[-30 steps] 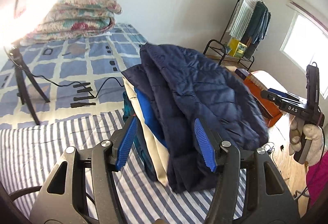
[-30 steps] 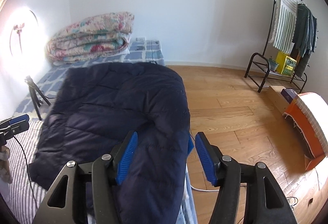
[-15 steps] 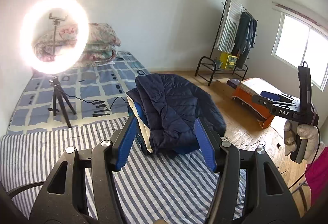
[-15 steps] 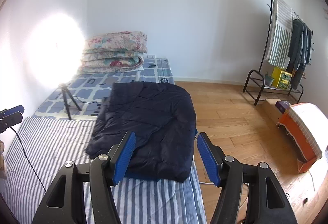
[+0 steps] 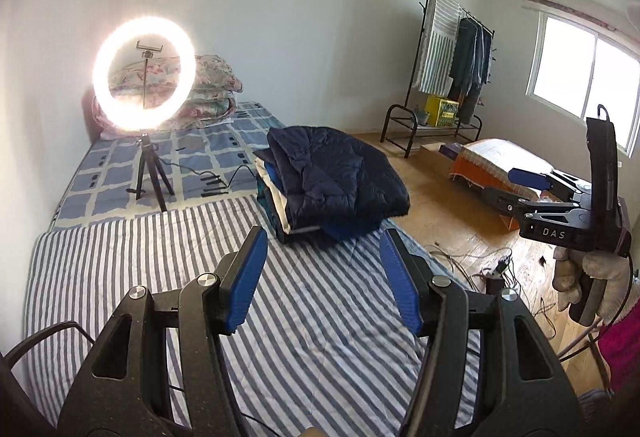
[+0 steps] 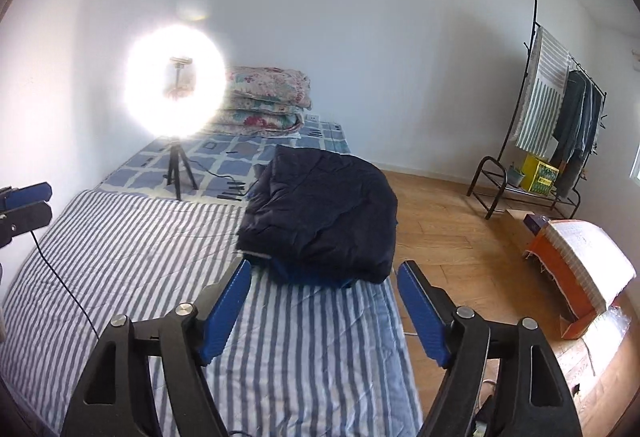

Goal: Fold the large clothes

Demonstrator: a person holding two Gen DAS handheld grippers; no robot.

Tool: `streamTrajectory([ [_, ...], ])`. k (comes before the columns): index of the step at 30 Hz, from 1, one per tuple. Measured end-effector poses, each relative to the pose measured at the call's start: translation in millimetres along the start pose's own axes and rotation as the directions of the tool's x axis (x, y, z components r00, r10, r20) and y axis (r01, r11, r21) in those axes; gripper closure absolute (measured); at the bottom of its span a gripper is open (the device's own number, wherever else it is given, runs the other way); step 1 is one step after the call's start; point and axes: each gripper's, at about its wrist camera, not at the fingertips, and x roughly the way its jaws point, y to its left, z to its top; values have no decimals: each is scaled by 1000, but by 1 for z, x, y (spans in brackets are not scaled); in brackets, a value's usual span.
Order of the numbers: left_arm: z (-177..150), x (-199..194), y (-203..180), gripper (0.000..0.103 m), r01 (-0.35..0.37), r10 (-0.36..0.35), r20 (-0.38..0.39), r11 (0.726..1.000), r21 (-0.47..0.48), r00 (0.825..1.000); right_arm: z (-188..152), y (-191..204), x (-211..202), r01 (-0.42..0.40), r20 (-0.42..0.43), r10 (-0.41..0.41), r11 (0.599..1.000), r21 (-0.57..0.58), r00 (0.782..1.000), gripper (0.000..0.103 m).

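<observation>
A folded dark navy quilted jacket (image 5: pixel 340 173) lies on top of a stack of folded clothes (image 5: pixel 276 205) on the striped bed sheet (image 5: pixel 160 261). It also shows in the right wrist view (image 6: pixel 324 213). My left gripper (image 5: pixel 322 257) is open and empty, well short of the stack. My right gripper (image 6: pixel 324 293) is open and empty, just in front of the stack; it also shows at the right of the left wrist view (image 5: pixel 532 183).
A lit ring light on a tripod (image 5: pixel 146 85) stands on the blue checked bedding, with cables (image 5: pixel 208 181) beside it. Folded floral quilts (image 6: pixel 268 97) lie at the head. A clothes rack (image 5: pixel 452 77), an orange box (image 6: pixel 576 261) and floor cables (image 5: pixel 472 261) are to the right.
Both grippers have pulled back and up from the jacket, which now lies free on the stack. The ring light has come into view.
</observation>
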Motion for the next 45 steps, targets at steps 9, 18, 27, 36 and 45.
streamTrajectory([
  [9,-48,-42,-18,42,-23,22,-19,1000,-11,1000,-44,29,-40,-2,40,0,998,56,999,13],
  [18,-66,-66,-26,36,-57,57,4,998,29,998,-63,33,-51,28,75,-38,991,134,996,2],
  [27,-65,-79,-25,15,-106,104,73,994,25,992,-58,36,-64,55,128,-76,986,160,989,0],
  [36,-66,-76,-36,3,-181,173,90,980,82,981,-56,55,-64,88,143,-103,990,106,984,0],
  [45,-70,-70,-38,0,-218,213,66,973,81,975,-54,60,-64,99,164,-115,990,104,980,0],
])
